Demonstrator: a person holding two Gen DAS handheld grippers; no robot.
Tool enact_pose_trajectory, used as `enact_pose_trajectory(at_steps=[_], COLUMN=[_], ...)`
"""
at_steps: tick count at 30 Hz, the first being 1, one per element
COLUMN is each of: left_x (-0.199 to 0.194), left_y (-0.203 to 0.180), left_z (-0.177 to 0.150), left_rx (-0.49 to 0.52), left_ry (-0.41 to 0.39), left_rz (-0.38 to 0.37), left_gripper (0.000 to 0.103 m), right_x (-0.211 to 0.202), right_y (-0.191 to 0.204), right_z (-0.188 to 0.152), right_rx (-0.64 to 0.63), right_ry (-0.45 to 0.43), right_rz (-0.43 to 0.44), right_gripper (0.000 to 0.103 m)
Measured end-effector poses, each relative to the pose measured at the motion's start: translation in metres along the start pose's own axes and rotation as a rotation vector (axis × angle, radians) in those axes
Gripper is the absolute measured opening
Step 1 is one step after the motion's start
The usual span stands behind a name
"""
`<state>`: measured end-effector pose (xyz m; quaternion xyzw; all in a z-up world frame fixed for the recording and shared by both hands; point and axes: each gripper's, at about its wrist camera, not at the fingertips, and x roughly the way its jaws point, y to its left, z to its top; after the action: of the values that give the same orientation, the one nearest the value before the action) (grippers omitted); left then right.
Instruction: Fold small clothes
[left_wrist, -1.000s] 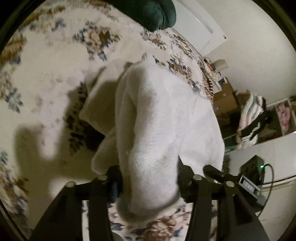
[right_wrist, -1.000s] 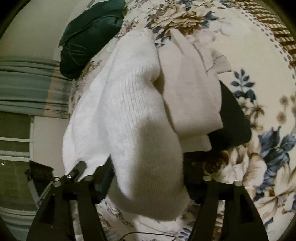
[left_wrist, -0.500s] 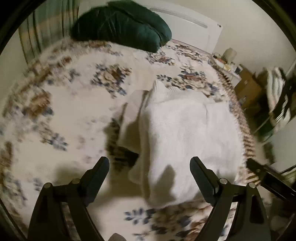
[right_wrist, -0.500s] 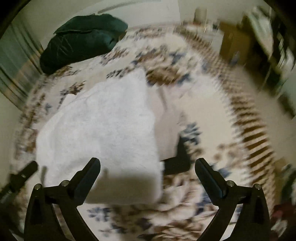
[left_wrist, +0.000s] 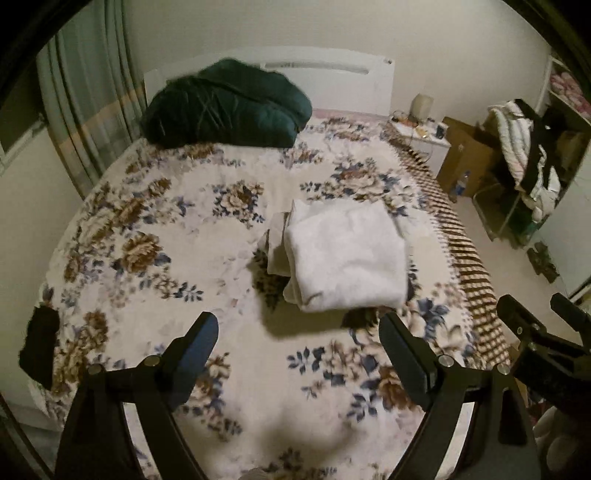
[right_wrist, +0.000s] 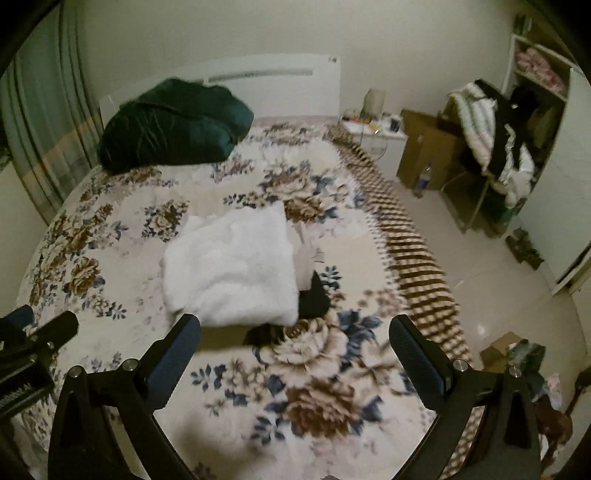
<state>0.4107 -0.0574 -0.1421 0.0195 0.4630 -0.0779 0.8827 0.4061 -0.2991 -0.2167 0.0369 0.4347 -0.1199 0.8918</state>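
Lying folded on the bed, white garment (left_wrist: 345, 256) sits beyond both grippers' spread, empty fingers (right_wrist: 177, 350)

A folded white fleece garment (left_wrist: 347, 258), its nap thick and fluffy, lies on a bed blanket (left_wrist: 155, 229) of soft, matt plush printed with brown and blue flowers. Beside it sits smoother beige cloth (left_wrist: 276, 243) and a matt black cloth (right_wrist: 314, 297). The dark green quilted bedding (left_wrist: 225, 105) shows a faint sheen. Both the left gripper (left_wrist: 297, 345) and the right gripper (right_wrist: 293, 341) are matt black plastic with bright metal screws. The floor (right_wrist: 491, 295) is glossy tile.
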Motion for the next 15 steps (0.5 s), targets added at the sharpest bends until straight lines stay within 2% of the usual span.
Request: enact_pose_trajectory(at_steps=[4,8,15], left_x=[-0.072,-0.125,-0.187], left_y=[-0.007,-0.013,-0.024], left_z=[-0.013,-0.023,-0.040], left_rx=[0.039,0.052,0.013], left_ry=[-0.060,-0.110,-0.160], left_rz=[0.003,0.006,0.018], left_gripper=[0.089,0.089,0.089], right_x=[-0.090,-0.171,-0.285], right_y=[-0.004,-0.009,-0.027], right_z=[-0.022,-0.039,-0.054], right_rx=[0.020,0.027,0.001], right_ry=[-0.034,-0.082,-0.172], right_rz=[-0.001,0.003,0.017], right_gripper=[0.103,0.103,0.103])
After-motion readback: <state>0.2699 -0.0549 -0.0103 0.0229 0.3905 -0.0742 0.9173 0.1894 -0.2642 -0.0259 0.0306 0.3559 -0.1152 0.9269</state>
